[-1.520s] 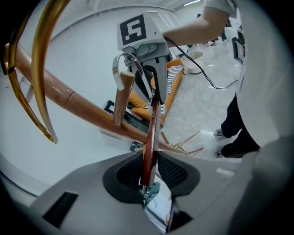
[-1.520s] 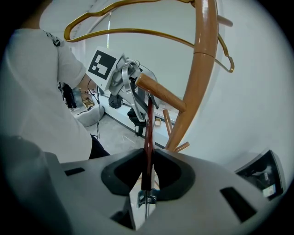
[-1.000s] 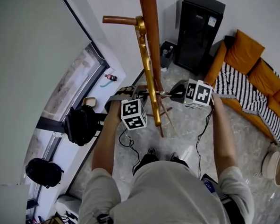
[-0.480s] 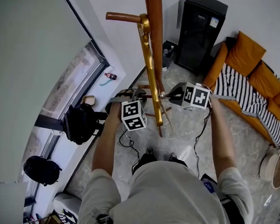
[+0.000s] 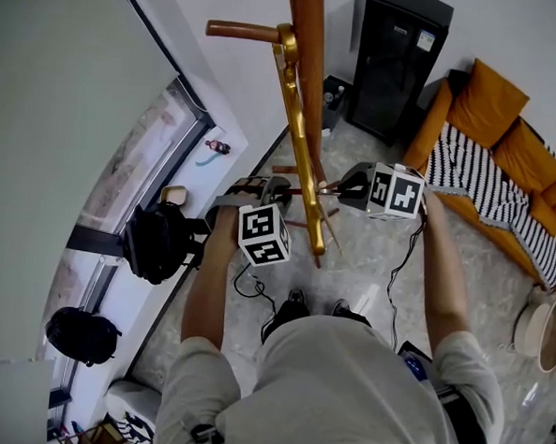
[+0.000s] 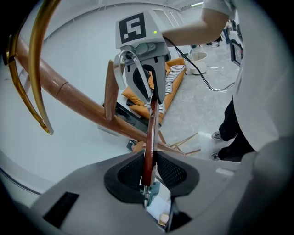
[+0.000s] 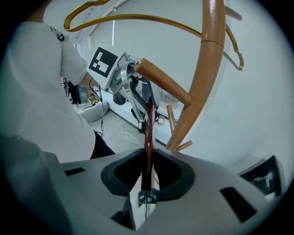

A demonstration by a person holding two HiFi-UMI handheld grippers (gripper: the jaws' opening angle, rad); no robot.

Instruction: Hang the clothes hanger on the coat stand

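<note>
Hanger bar (image 6: 149,133) sits clamped in left gripper (image 5: 260,187) and right gripper (image 5: 343,186).

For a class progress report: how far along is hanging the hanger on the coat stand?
Done: gold hanger up beside the coat stand, top by a peg. In hand: left gripper and right gripper clamp a reddish bar. Left: no view shows the hanger seated on the peg; seat it, release.

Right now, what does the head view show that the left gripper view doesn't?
Only the head view shows a black backpack by the window. Only the left gripper view shows, close up, the left gripper's jaws shut on a reddish bar. Both show the coat stand, the gold hanger and the right gripper, which holds the bar's other end.
</note>
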